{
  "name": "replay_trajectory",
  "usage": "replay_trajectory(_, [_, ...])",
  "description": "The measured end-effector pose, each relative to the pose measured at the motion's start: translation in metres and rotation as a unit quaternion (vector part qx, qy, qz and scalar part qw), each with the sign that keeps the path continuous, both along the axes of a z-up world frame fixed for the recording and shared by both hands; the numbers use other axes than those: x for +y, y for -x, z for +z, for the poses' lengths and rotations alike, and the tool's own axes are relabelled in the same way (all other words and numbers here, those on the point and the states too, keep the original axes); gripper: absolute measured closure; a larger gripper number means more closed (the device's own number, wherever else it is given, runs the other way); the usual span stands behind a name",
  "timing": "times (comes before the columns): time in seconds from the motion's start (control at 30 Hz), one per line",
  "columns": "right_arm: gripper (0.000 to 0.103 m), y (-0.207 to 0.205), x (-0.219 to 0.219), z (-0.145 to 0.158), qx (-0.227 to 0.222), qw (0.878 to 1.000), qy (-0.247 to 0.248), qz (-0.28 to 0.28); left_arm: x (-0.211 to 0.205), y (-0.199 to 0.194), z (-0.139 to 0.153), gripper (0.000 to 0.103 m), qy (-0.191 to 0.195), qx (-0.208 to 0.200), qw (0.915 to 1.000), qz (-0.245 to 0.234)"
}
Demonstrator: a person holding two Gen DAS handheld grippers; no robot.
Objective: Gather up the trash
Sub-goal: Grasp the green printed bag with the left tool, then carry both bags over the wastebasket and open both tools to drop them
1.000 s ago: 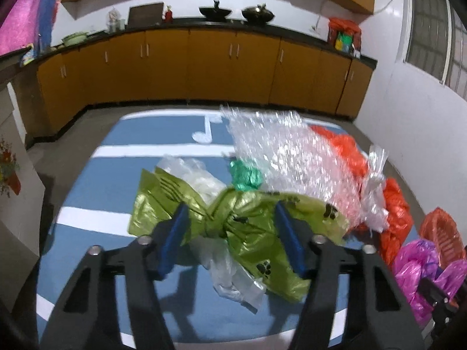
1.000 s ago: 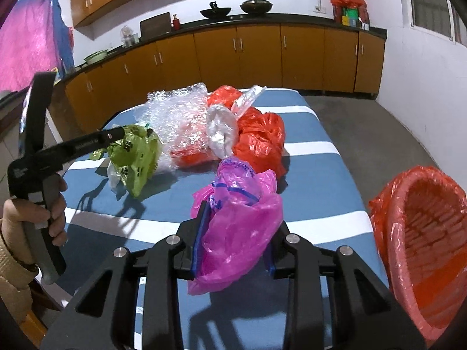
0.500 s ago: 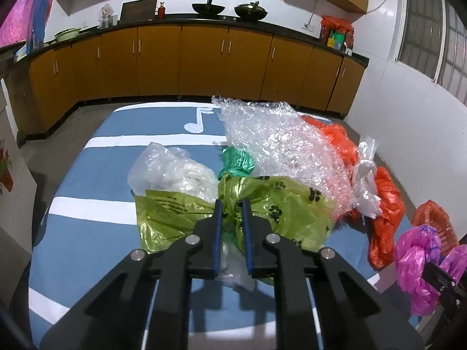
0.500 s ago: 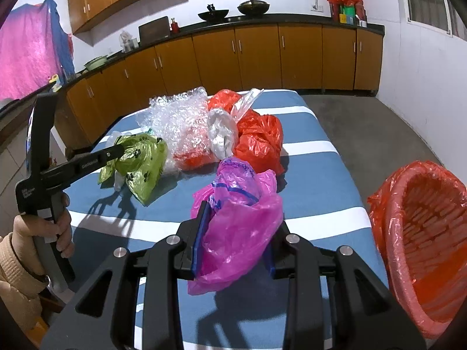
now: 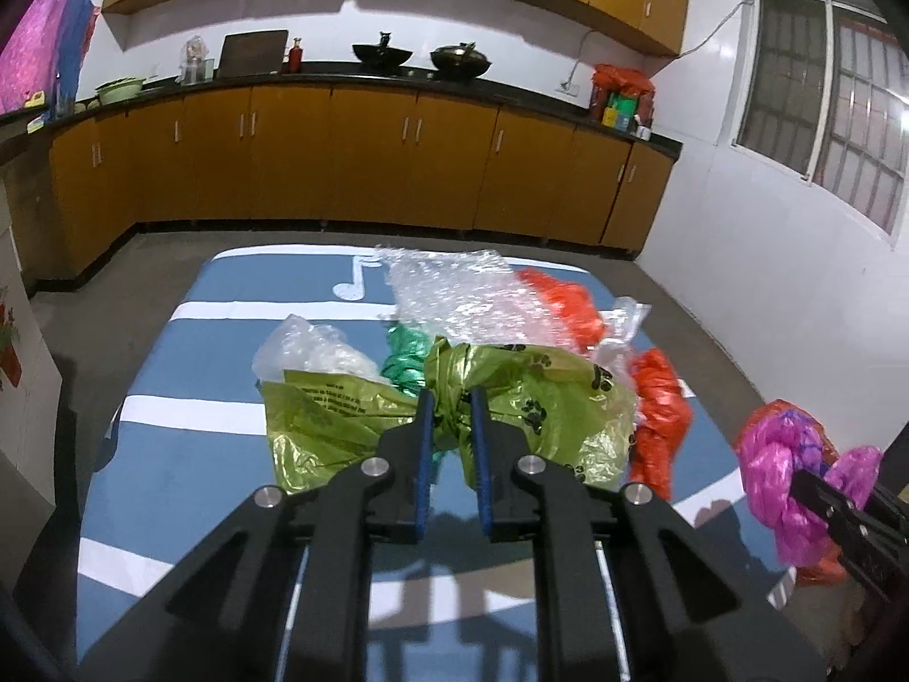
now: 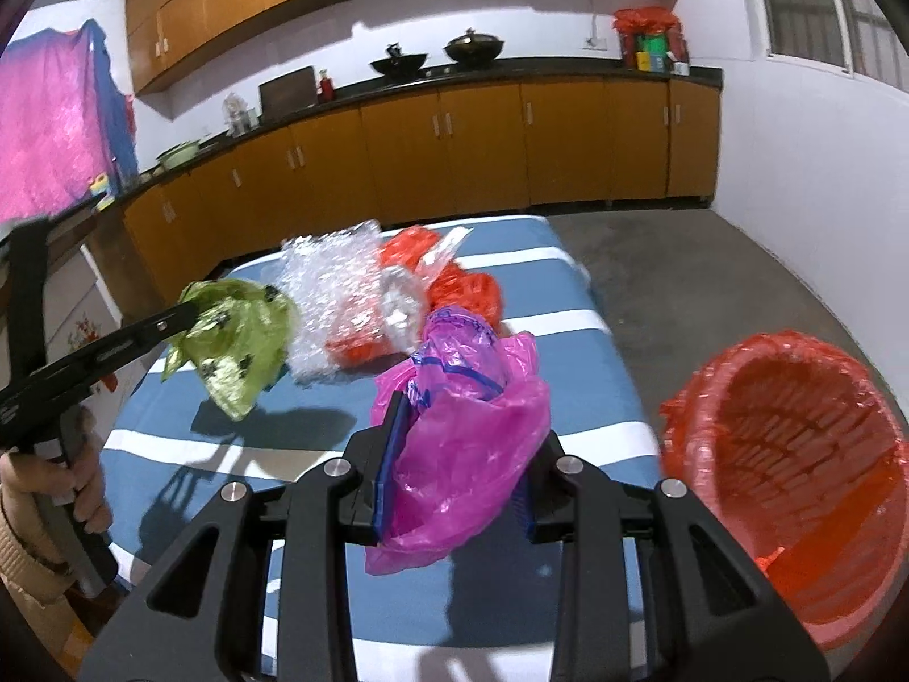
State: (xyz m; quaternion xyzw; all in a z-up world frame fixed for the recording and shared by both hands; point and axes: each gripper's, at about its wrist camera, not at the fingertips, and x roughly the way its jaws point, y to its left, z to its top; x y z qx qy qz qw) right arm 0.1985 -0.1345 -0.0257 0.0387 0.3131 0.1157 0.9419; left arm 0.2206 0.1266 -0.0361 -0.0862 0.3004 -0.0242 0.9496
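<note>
left tool is clamped tight on the knotted neck of the green bag, and in the right view that bag hangs clear above the tabletop. right tool is pinching the pink bag, held up off the blue cloth too. so 2 pieces are in hand, neither dropped yet. the red basket, lined in red plastic, sits just off the tabletop's right edge, close beside the pink bag, mouth facing me; i can't tell whether anything is in it besides the liner.

plenty left on the tabletop: the bubble wrap, 2 orange bags, a clear bag, a small teal bag pressed right behind my green one. that teal scrap may snag as i carry green across. the pink bag and right tool sit between green and the basket, so i reckon pink goes in first.
</note>
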Motion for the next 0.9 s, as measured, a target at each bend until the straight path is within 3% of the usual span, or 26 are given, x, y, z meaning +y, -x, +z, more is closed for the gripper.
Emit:
replay_trajectory(0.5, [0.07, 0.027, -0.086, 0.018, -0.031, 0.994, -0.014, -0.108, -0.071, 0.024, 0.021, 0.089, 0.011, -0.014, 0.9966, -0.08])
replay_trajectory(0.9, [0.07, 0.052, -0.141, 0.023, -0.043, 0.978, 0.011, -0.203, -0.144, 0.027, 0.024, 0.089, 0.023, -0.015, 0.9879, -0.153])
